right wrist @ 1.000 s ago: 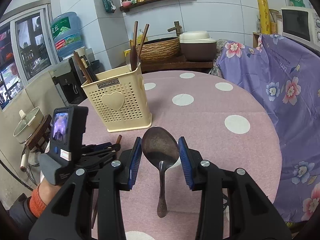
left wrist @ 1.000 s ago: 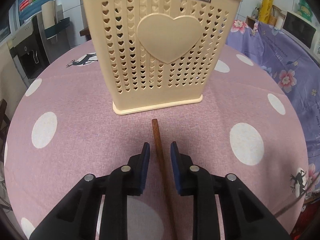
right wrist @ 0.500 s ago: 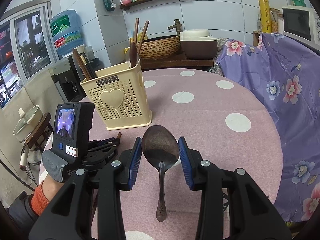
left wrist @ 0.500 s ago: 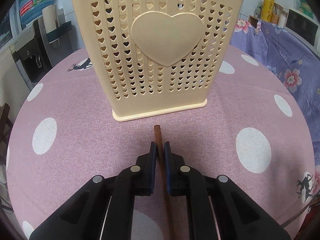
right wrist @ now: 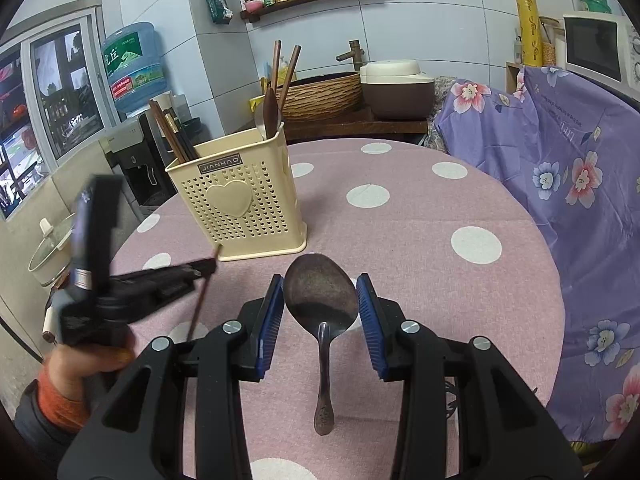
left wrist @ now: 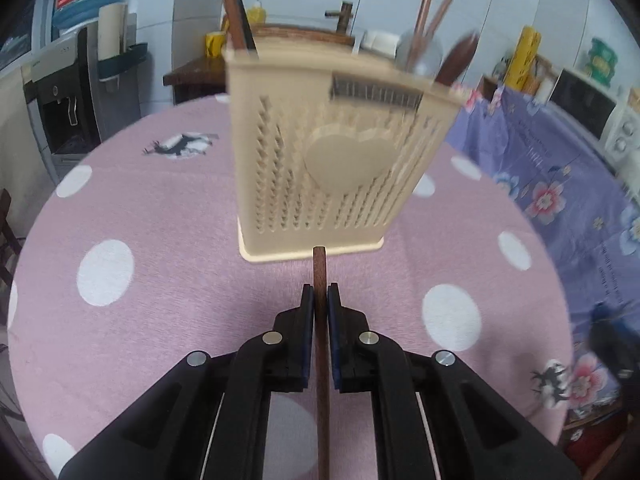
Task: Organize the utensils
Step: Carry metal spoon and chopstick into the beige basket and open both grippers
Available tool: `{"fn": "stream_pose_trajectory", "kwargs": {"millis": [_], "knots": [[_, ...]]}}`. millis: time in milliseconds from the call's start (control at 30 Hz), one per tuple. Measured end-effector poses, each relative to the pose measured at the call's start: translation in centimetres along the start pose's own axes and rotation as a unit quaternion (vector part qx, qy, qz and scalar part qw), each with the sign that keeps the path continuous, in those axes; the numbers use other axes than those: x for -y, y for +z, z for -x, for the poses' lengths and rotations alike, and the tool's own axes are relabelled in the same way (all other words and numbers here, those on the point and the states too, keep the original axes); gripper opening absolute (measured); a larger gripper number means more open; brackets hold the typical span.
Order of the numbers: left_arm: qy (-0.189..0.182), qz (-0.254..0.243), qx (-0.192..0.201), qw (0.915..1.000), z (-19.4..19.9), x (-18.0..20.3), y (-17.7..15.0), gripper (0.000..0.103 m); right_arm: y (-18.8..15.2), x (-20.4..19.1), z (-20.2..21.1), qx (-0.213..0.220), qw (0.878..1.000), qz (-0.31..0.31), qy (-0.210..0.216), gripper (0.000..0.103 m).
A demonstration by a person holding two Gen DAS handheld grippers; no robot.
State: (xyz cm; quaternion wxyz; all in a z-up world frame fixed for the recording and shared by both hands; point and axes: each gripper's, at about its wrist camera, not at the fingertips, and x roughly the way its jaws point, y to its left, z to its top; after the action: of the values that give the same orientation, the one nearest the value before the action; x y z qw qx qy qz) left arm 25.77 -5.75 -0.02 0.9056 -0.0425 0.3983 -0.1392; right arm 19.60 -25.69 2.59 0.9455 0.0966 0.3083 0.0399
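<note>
My left gripper [left wrist: 319,298] is shut on a brown wooden chopstick [left wrist: 320,272] and holds it lifted off the pink dotted table [left wrist: 160,248], tip toward the cream utensil holder [left wrist: 332,168]. In the right wrist view the left gripper [right wrist: 208,267] with the chopstick [right wrist: 202,300] is left of the holder [right wrist: 240,200]. My right gripper [right wrist: 320,292] is open, its jaws either side of a metal spoon [right wrist: 320,292] lying on the table. The holder holds chopsticks and spoons.
A purple floral cloth [right wrist: 568,184] covers furniture to the right. A water dispenser [right wrist: 132,80] and a pot [right wrist: 48,248] stand off the table's left. A rice cooker [right wrist: 396,88] and basket [right wrist: 320,94] sit behind.
My left gripper closed on the chopstick, then lifted it off the table and tilted up. The right gripper and spoon have not moved.
</note>
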Motion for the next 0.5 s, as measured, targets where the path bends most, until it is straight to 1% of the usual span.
{"fn": "stream_pose_trajectory", "kwargs": {"millis": [133, 233, 367, 500], "knots": [[-0.03, 0.009, 0.052, 0.9982, 5.6, -1.3, 0.9, 0.008, 0.0, -0.2, 0.2, 0.001, 1.0, 0.0, 0.003, 0.038], [-0.037, 0.008, 0.088, 0.9954, 9.0, -1.6, 1.1, 0.008, 0.0, -0.4, 0.3, 0.002, 1.0, 0.0, 0.005, 0.038], [-0.041, 0.006, 0.113, 0.9927, 11.2, -1.9, 1.0, 0.008, 0.0, -0.8, 0.3, 0.001, 1.0, 0.003, 0.009, 0.038], [-0.048, 0.007, 0.118, 0.9918, 11.7, -2.2, 0.8, 0.008, -0.1, -1.4, 0.2, 0.001, 1.0, 0.006, 0.014, 0.038]]}}
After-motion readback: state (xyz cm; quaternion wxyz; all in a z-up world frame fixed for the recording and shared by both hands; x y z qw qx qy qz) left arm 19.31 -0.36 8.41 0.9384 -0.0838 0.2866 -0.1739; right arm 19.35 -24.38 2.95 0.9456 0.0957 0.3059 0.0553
